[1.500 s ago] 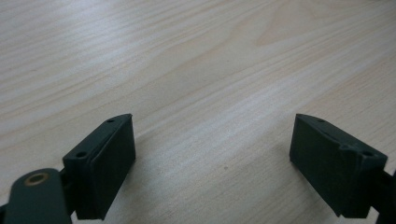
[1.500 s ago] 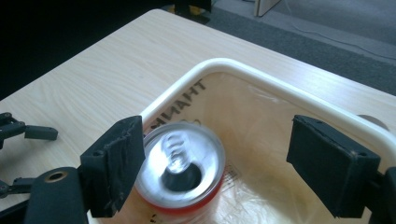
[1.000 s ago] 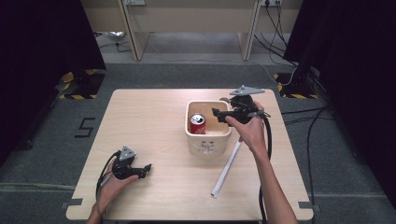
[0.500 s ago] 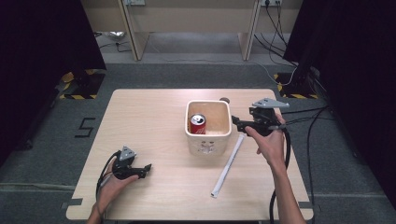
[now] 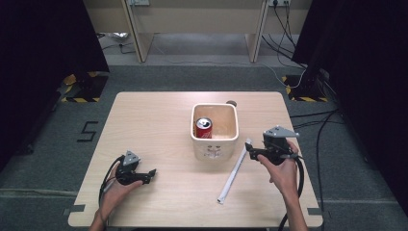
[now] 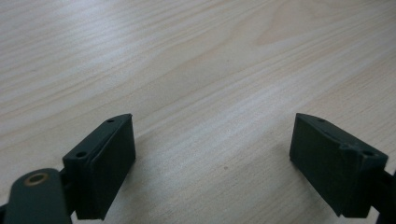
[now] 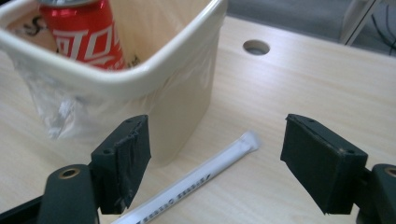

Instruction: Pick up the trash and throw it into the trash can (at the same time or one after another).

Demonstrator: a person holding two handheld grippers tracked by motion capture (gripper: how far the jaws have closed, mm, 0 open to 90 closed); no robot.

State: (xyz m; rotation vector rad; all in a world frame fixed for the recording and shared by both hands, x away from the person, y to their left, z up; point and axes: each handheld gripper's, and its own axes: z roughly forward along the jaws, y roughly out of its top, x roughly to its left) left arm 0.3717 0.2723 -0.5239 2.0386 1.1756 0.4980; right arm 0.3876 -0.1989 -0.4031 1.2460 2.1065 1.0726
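Can (image 5: 203,128) in bin (image 5: 214,142). Straw (image 5: 234,171) on table, not yet picked. My right gripper (image 5: 250,153) wide open, empty, near it; left gripper (image 5: 152,173) wide open, empty.

Both grippers black w/ grey triangular top plates: left gripper (image 5: 150,174) lower left, right gripper (image 5: 249,153) centre right. Black cables trailed. Bare forearms, no sleeves.
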